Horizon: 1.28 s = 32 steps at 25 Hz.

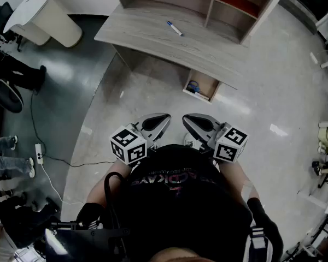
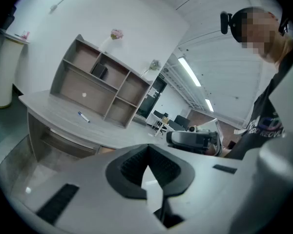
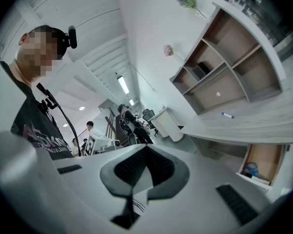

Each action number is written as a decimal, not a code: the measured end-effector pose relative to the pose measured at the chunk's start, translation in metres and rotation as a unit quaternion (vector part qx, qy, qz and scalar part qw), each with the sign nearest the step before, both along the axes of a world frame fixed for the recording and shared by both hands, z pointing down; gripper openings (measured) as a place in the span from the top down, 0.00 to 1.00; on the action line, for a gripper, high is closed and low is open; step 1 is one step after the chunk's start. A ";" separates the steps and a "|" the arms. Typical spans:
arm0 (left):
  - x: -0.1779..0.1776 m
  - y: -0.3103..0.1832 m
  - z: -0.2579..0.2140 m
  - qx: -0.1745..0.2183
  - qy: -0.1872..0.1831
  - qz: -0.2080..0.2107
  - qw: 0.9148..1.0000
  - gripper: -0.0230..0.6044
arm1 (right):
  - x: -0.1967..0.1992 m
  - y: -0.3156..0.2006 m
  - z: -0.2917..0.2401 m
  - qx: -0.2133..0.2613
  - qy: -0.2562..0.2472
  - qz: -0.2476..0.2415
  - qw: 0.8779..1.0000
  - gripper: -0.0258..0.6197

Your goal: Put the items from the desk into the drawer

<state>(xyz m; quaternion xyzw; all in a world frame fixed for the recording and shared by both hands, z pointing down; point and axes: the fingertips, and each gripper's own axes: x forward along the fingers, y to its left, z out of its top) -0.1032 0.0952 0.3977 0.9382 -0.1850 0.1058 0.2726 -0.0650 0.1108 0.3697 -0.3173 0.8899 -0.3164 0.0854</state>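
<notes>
Marker pen lies on the desk at 12 o'clock — left gripper and right gripper both pinched closed, empty. Step close, open one wide, grab its middle.

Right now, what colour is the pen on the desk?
The pen is white with a blue end, clearest in the head view.

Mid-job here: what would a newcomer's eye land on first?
The left gripper and right gripper, each with a black-and-white marker cube, hang shut and empty near the person's chest, back from the grey wooden desk. One white pen with a blue cap lies on the desk; below, the open wooden drawer holds a blue item.
</notes>
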 end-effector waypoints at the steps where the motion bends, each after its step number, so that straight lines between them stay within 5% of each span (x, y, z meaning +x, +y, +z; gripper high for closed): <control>1: 0.000 -0.001 0.000 -0.001 0.000 -0.002 1.000 0.95 | 0.000 0.000 0.000 -0.001 0.000 0.000 1.000 0.93; 32: -0.003 -0.007 0.004 -0.002 -0.006 -0.007 1.000 0.95 | -0.008 -0.007 0.000 0.001 0.003 -0.020 1.000 0.93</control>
